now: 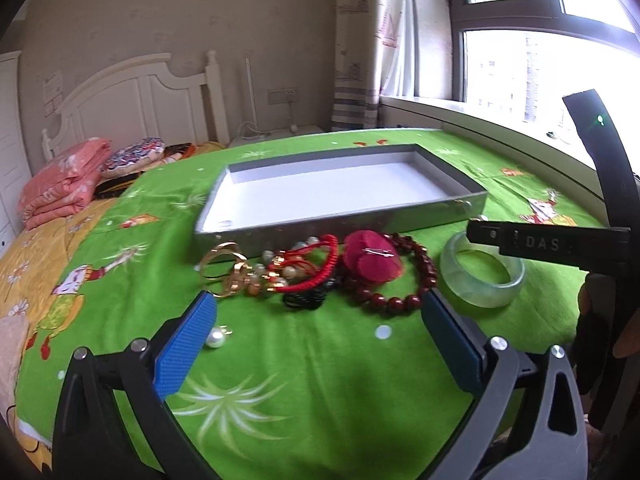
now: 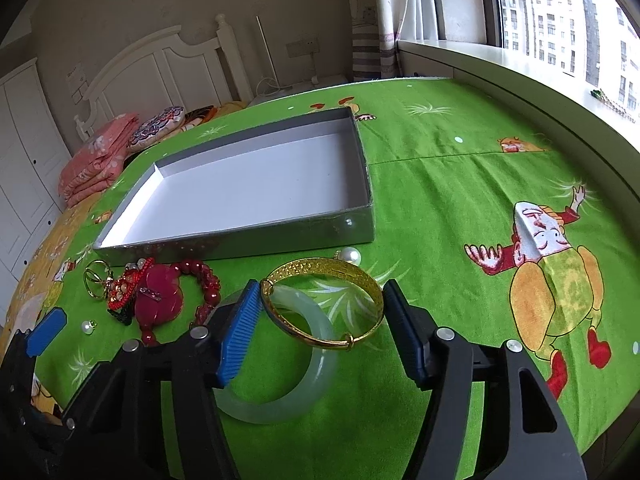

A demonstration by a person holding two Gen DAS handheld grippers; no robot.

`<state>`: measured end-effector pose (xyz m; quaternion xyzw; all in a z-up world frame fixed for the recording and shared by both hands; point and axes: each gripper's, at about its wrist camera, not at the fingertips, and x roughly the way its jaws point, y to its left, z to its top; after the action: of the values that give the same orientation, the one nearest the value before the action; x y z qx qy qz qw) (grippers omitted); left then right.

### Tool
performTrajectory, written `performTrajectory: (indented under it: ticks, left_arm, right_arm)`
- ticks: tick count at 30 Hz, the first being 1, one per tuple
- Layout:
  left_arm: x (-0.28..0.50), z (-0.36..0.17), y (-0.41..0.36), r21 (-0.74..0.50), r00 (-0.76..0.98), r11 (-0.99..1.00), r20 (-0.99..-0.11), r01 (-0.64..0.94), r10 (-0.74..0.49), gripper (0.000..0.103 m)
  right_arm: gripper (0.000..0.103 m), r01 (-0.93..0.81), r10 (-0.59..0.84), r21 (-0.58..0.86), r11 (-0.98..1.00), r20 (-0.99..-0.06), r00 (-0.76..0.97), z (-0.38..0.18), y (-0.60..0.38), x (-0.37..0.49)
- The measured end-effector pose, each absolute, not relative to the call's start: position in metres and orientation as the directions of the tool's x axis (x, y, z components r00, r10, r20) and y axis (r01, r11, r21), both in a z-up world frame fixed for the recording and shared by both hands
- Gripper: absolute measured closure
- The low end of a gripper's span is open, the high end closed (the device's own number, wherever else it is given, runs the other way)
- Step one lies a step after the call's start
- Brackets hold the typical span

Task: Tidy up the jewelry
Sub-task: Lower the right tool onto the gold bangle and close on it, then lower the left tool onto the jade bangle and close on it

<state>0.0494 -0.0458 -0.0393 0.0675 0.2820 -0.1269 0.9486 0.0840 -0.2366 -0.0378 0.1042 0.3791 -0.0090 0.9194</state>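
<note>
Both tools spread wide, right tool (image 2: 320, 320) around patterned gold bangle (image 2: 324, 304) overlapping jade bangle (image 2: 280, 400).

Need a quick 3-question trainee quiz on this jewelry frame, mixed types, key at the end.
1. True or false: the tray already holds jewelry.
2. Multiple choice: what lies between the fingers of the right gripper? A) red bead bracelet B) gold bangle C) pearl
3. Fill in: the gold bangle partly overlaps the pale green ____ bangle.

Key
1. False; the tray is empty, and the jewelry lies on the green cover in front of it.
2. B; the jaws are open around it, not gripping.
3. jade

The left gripper is open too, facing the red bead bracelet.
</note>
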Motion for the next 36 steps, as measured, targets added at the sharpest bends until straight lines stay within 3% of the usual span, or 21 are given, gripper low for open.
performTrajectory:
  ticks: [15,27,28,31,36]
  left_arm:
    - [0.061,-0.044,-0.143,0.052,0.688,0.848,-0.612,0.527,-0.39,0.004]
    - [0.083,-0.06,-0.179,0.07,0.638,0.883,-0.718,0.464,-0.278,0.007]
    - [0.084,-0.061,-0.181,0.085,0.642,0.887,-0.722,0.455,-0.26,0.008]
    - [0.079,-0.059,-0.185,0.119,0.671,0.883,-0.697,0.454,-0.251,0.027]
    - [0.071,-0.057,-0.18,0.089,0.682,0.877,-0.667,0.473,-0.3,0.027]
  right_arm:
    - [0.043,0.197,-0.148,0.025,0.98,-0.566,0.811,0.0,-0.273,0.013]
    - [0.043,0.225,-0.148,0.065,0.972,-0.574,0.805,-0.01,-0.298,-0.008]
    - [0.043,0.224,-0.147,0.066,0.972,-0.574,0.805,-0.01,-0.297,-0.008]
    - [0.043,0.219,-0.144,0.064,0.974,-0.572,0.807,-0.01,-0.295,-0.009]
    - [0.043,0.204,-0.139,0.051,0.978,-0.576,0.806,-0.011,-0.283,-0.009]
